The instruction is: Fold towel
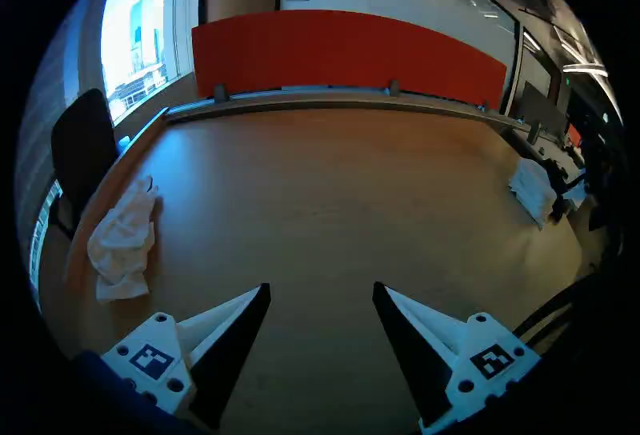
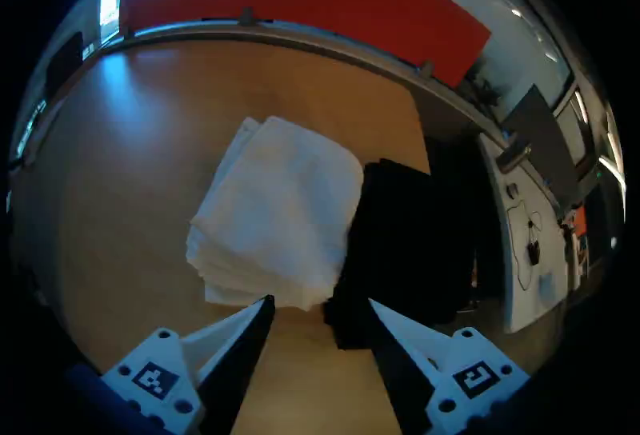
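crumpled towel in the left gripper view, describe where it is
On the wooden table with the red divider along its far edge, look to the left edge by the black chair. The crumpled white towel lies there, loose and unfolded, unlike the neat white stack at the right.

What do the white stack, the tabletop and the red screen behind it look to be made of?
White stack: soft cloth, likely terry towels; matte, layered folded edges.
Tabletop: wood or wood-look laminate; faint grain, smooth sheen.
Red screen: unclear, perhaps fabric-covered board; flat, matte.
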The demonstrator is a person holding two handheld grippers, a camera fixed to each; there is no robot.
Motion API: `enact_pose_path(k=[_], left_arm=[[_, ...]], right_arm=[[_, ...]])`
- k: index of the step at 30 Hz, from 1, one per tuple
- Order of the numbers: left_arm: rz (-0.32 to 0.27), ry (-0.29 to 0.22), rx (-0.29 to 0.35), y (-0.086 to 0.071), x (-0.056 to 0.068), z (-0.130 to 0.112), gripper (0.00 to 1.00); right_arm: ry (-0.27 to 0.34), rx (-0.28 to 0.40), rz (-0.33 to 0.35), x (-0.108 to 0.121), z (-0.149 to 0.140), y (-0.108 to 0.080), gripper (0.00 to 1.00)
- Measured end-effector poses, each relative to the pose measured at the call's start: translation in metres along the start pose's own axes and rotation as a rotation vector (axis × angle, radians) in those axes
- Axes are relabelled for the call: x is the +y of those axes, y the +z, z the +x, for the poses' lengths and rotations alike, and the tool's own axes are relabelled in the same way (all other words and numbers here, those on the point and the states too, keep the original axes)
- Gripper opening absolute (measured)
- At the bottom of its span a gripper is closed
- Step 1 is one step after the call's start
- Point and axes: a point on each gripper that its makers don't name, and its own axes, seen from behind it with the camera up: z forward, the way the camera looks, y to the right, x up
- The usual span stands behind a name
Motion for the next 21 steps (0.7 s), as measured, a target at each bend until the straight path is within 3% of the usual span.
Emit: enact_pose_path(k=[6,21], left_arm=[[0.001,-0.003,0.009,-0.002,-0.003,0.003,0.95],[0.001,-0.009,0.026,-0.002,-0.003,0.006,0.95]], right_arm=[[0.02,0.057,-0.008,-0.006,0.011,-0.008,0.85],[0.171,0.24,-0.035,-0.012,0.04,-0.034,0.85]])
